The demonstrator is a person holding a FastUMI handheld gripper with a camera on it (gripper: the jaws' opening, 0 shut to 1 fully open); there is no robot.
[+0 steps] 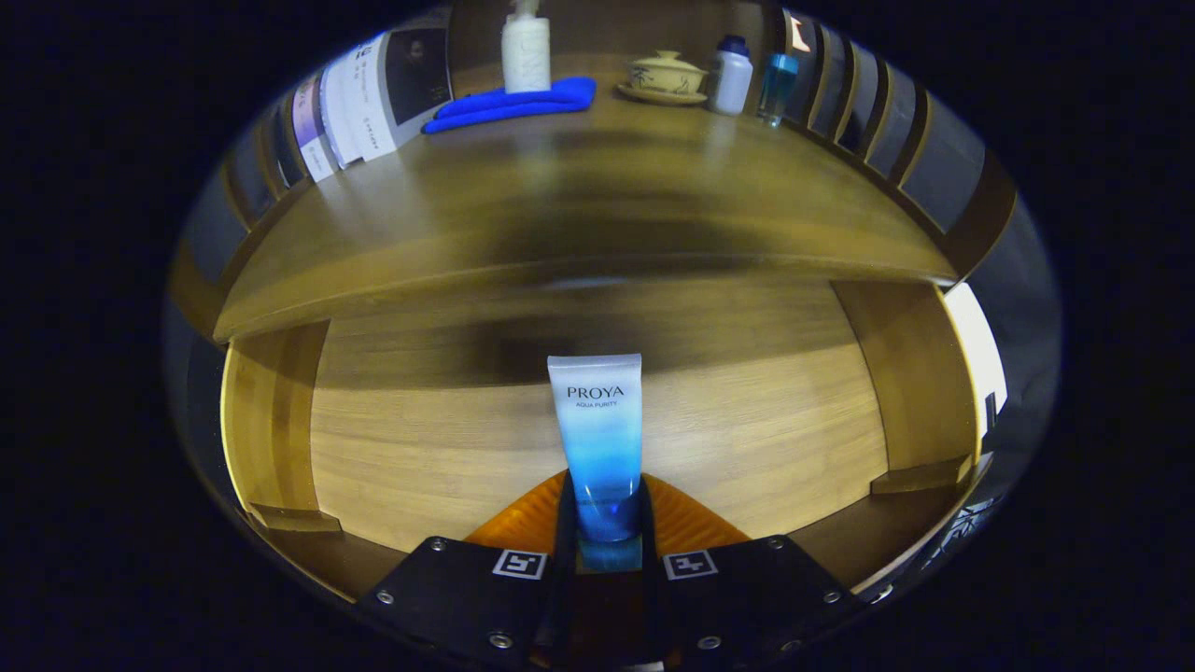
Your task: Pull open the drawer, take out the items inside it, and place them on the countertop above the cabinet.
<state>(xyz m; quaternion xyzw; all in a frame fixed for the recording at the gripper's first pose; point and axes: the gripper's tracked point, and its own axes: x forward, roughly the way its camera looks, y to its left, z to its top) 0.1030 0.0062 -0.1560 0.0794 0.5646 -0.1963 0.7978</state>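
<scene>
A white-to-blue cosmetic tube (599, 439) stands up between my fingers, its flat crimped end pointing away from me. My gripper (605, 509) is shut on the tube's lower blue part, both fingers pressing its sides. Below and beyond the tube lies the open wooden drawer (271, 420), its light floor bare around the tube. Above the drawer runs the wooden countertop (579, 215) of the cabinet, with its front edge just beyond the tube's tip.
At the back of the countertop lie a folded blue cloth (513, 103), a white pump bottle (526, 51), a lidded cream cup on a saucer (665, 77), a white bottle with a blue cap (731, 79) and a small blue glass (776, 86). Books (364, 93) lean at the left.
</scene>
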